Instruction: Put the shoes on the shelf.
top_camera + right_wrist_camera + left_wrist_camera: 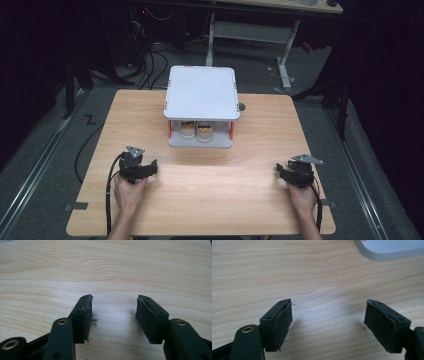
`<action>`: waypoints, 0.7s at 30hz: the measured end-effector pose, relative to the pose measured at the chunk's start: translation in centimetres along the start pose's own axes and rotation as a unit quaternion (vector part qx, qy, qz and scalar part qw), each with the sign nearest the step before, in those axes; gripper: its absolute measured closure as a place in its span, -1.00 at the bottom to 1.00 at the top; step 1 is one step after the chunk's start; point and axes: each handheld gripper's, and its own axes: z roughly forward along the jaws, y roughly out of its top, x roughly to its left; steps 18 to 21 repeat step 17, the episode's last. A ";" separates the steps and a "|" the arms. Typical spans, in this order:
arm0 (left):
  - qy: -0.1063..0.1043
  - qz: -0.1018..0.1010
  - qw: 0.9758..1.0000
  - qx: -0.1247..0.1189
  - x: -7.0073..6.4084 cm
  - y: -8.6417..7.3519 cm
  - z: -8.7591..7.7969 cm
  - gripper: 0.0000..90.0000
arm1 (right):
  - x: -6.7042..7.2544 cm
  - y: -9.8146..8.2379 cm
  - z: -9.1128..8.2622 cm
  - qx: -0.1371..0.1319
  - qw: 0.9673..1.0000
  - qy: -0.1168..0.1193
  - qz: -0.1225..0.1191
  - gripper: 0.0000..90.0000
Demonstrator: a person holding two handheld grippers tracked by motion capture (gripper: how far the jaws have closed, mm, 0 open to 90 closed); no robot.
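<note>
Tools apart; two cups inside rack

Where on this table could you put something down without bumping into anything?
The bare wood between the left gripper and right gripper, in front of the grey two-tier stand, is free. So are the strips beside the stand. Under its top shelf, two cups crowd it.

Under the white top plate of the small rack we make out two pale round things on the lower shelf, their upper parts hidden by the plate and too small to name. In the left gripper view, the picture's top edge cuts off all but one grey corner of the rack. The person's forearms run off the bottom edge of the high view, and the dark room behind the bench is too dim to read.
</note>
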 end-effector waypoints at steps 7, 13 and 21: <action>-0.008 -0.011 1.000 -0.010 0.1 -0.5 0.1 -0.53 | 0.0 0.0 0.0 0.002 1.000 0.003 -0.003 -0.08; -0.009 -0.011 1.000 -0.008 0.1 -0.6 0.0 -0.53 | 0.1 0.0 0.0 0.002 1.000 0.003 -0.004 -0.09; -0.009 -0.011 1.000 -0.008 0.1 -0.6 0.0 -0.53 | 0.0 0.0 0.0 0.002 1.000 0.003 -0.004 -0.09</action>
